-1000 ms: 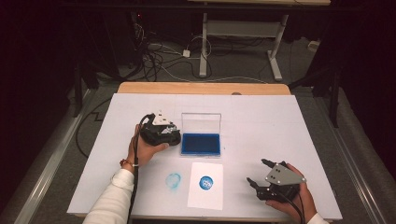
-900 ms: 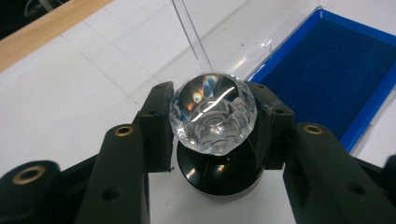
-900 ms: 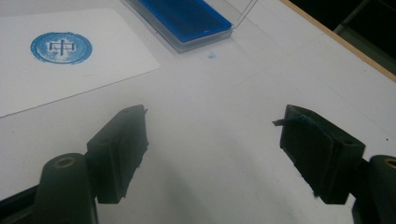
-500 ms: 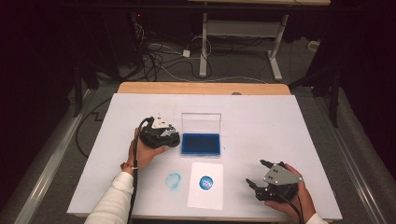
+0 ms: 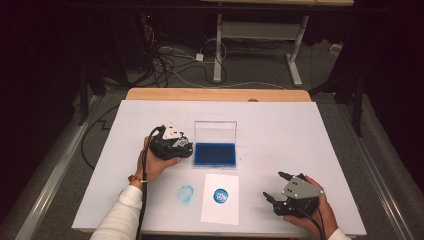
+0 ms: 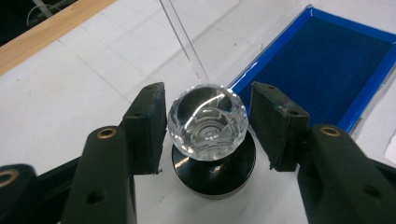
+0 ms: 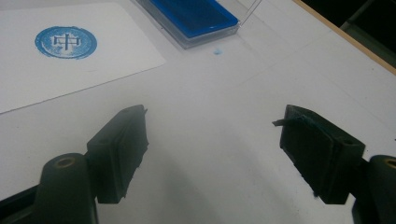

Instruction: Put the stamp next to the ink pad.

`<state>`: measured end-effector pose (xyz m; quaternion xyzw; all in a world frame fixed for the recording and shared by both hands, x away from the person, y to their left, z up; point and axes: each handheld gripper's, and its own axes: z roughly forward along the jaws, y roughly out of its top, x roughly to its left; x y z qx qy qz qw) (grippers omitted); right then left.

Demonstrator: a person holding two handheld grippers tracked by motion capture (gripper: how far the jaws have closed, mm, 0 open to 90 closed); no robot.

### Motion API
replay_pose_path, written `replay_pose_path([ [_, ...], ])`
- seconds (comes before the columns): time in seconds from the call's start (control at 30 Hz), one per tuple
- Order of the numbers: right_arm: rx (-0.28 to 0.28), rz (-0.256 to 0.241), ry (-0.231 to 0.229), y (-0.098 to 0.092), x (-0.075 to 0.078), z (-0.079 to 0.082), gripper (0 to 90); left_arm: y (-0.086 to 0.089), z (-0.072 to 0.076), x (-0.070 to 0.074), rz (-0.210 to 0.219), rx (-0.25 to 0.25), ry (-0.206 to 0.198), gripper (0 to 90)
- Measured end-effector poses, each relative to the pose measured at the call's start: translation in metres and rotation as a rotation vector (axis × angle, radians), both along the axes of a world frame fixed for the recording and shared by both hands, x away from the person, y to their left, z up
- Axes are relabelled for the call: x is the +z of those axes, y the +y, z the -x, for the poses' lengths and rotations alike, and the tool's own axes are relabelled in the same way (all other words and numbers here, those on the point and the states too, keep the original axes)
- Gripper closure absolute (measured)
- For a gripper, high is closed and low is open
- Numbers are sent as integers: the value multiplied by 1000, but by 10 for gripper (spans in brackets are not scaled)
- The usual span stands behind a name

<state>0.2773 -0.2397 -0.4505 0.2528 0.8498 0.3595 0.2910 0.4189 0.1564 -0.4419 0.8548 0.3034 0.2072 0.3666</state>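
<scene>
Left gripper (image 6: 208,130) at frame centre, jaws spread around a faceted clear-topped stamp (image 6: 208,123), not quite touching, stamp's black base partly hidden, ink pad (image 6: 327,70) cut off upper right, right gripper (image 7: 212,144) wide apart over bare table (image 7: 219,93).

Clear faceted stamp (image 6: 207,122) on black base, blue ink pad (image 5: 215,154), blue-printed white paper (image 5: 220,198).

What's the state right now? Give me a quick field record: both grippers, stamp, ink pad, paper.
left gripper: open, jaws either side of the stamp's clear knob, small gaps both sides
stamp: upright on the table beside the ink pad, black base down
ink pad: lid open, blue pad exposed
paper: one round blue print on it
right gripper: open, holding nothing, near the paper
table: blue smudge left of the paper
</scene>
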Motion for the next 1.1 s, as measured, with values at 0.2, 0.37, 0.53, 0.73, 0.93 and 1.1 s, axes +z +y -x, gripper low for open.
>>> replay_pose_path([
  [0.2, 3, -2, -4, 0, 1, 0, 233, -3, 6, 8, -35, -2, -55, 413],
  [0.37, 4, -3, -11, 0, 2, 1, 233, 0, 9, 12, 4, -9, -78, 373],
  [0.53, 4, -4, -10, 1, 2, 1, 233, 2, 11, 14, 16, 20, -89, 261],
  [0.73, 12, -1, -8, 2, 2, 2, 255, 4, 12, 15, 61, 15, -88, 162],
  [0.93, 5, -9, -13, 1, 2, 1, 241, 4, 15, 18, 58, 8, -101, 161],
  [1.1, 5, -11, -16, 1, 3, 0, 236, 3, 18, 20, 46, 5, -112, 161],
])
